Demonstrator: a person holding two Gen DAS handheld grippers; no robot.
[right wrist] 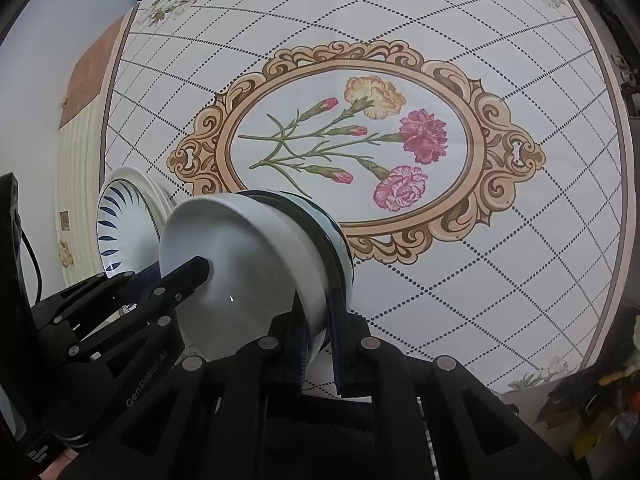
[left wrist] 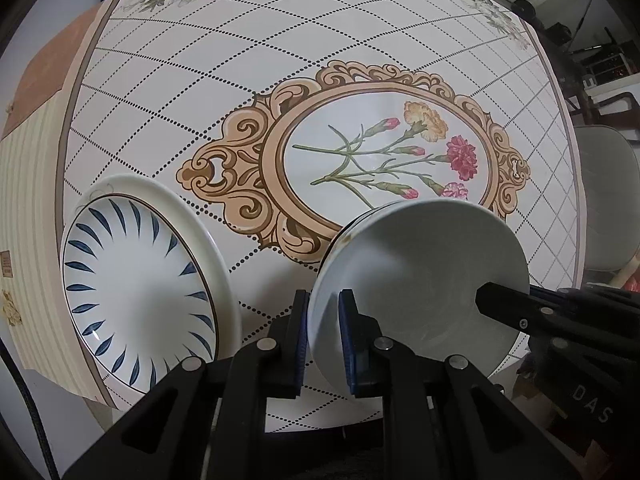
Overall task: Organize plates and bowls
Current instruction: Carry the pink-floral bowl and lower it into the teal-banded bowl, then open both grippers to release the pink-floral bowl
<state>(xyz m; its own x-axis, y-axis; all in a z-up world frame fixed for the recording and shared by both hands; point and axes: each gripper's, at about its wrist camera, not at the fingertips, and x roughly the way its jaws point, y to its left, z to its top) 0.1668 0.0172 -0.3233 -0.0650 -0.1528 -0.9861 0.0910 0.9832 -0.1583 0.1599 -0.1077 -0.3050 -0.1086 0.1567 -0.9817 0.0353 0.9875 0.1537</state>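
Two tongs, one bowl: the left tongs (left wrist: 323, 336) and right tongs (right wrist: 318, 340) both grip a white bowl (left wrist: 420, 280) by its rim, on opposite sides, each w/ one pad inside the wall and one outside, jaws closed down to the thickness of the rim. Both point steeply down at the surface (left wrist: 280, 80), a tablecloth w/ dotted diamond grid and an oval ornate frame of carnations (left wrist: 400, 152) at centre. In the right wrist view the bowl sits atop at least one more bowl (right wrist: 340, 240) w/ dark blue bands; whether the top bowl rests fully in it or is lifted slightly, can't tell. The stack stands at the near edge of the oval frame, partly over its scrollwork. Just to the left, near the surface's left edge, plates (left wrist: 144, 280) lie stacked; top one is white w/ blue leaf strokes round the inside and a thin dark ring. Plates and bowls apart, not touching.
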